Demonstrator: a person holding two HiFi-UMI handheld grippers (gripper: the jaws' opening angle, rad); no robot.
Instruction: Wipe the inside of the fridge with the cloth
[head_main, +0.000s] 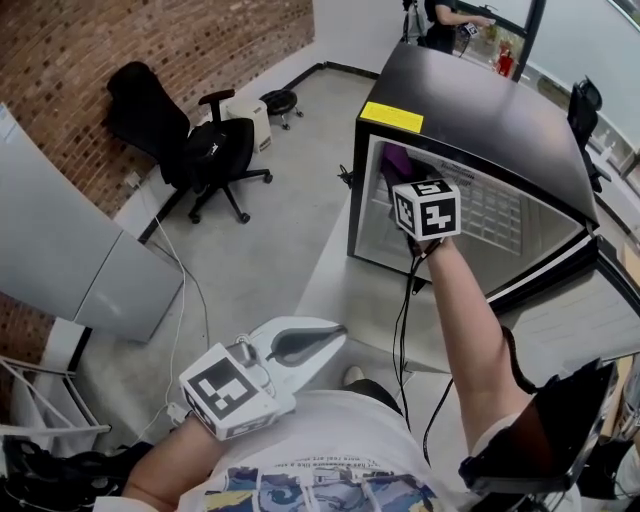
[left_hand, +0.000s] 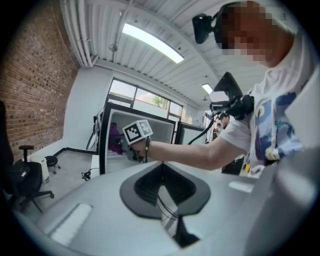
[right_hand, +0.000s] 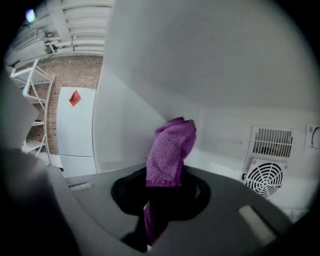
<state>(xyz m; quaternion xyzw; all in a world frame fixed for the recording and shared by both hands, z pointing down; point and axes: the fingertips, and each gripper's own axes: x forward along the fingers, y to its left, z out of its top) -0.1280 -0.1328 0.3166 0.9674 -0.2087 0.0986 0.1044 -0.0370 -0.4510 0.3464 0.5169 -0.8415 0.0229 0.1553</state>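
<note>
Inside the fridge (head_main: 470, 110), the right hand-held gripper (right_hand: 162, 200) pinches bunched purple cloth (right_hand: 172, 150); left hand-held gripper (head_main: 303, 345) sits closed.

Pale grey left gripper (head_main: 325, 338) with black-lined fingers (left_hand: 135, 187), black-and-white marker cube (head_main: 225, 392) on its back, matching cube (head_main: 427, 208) on the right gripper (right_hand: 161, 197), thin black cable (head_main: 401, 320) trailing from it, white T-shirt (head_main: 340, 430) with blue print, black head camera (left_hand: 202, 27)

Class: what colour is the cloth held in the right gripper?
Purple. The cloth shows best in the right gripper view.
</note>
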